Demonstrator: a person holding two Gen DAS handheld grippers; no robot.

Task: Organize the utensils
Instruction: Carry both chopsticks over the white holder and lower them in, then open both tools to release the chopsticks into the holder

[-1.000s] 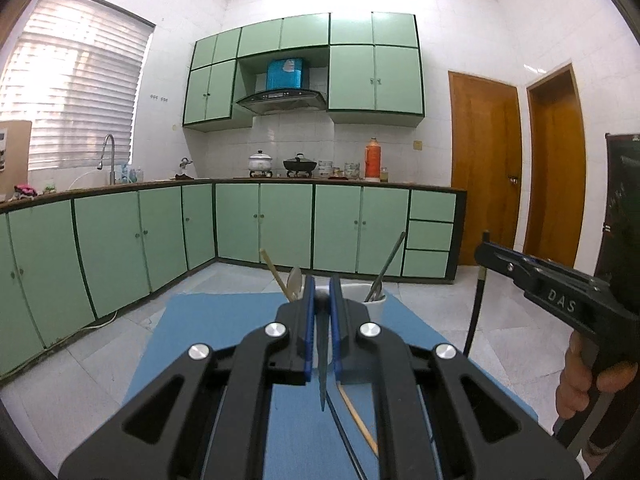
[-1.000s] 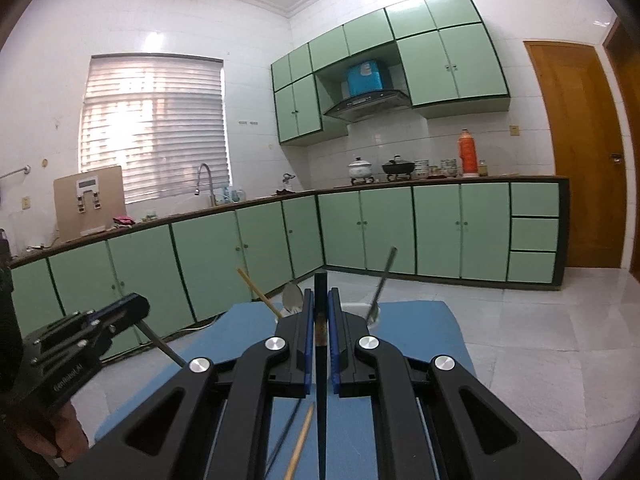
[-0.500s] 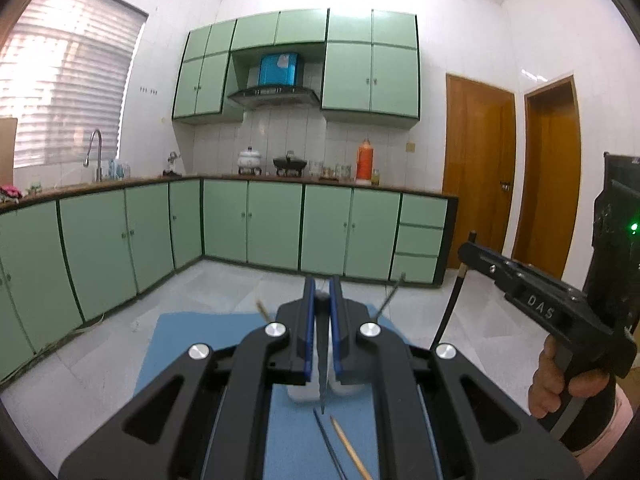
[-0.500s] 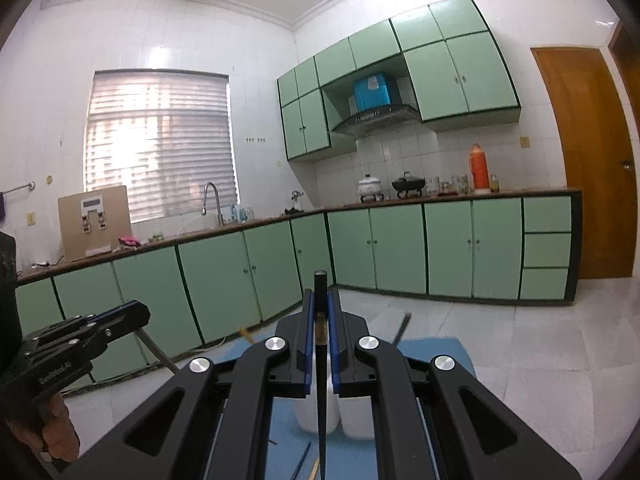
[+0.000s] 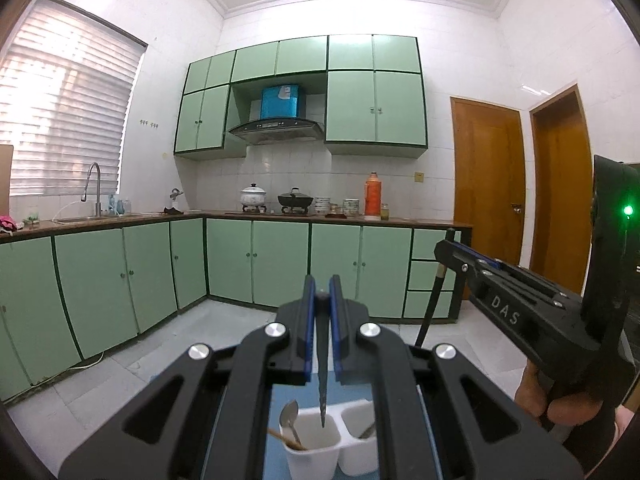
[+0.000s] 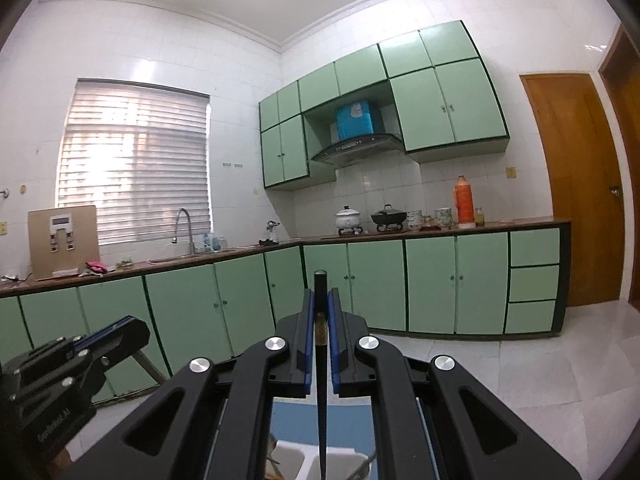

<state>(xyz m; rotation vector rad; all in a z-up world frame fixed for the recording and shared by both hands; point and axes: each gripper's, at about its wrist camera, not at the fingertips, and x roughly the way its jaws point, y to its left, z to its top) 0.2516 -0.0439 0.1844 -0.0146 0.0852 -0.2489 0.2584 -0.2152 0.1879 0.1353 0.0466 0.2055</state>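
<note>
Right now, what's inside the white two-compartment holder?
In the white holder, the left compartment holds a metal spoon and a wooden stick. The right compartment shows one metal handle at its edge. The compartment bottoms are hidden by the walls and the left gripper.

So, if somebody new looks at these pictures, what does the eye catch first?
Probably each hand-held gripper, the left and the right, shut on a dark chopstick hanging point-down. Below stands a white two-compartment utensil holder. Behind, mint-green cabinets line the kitchen walls.
</note>
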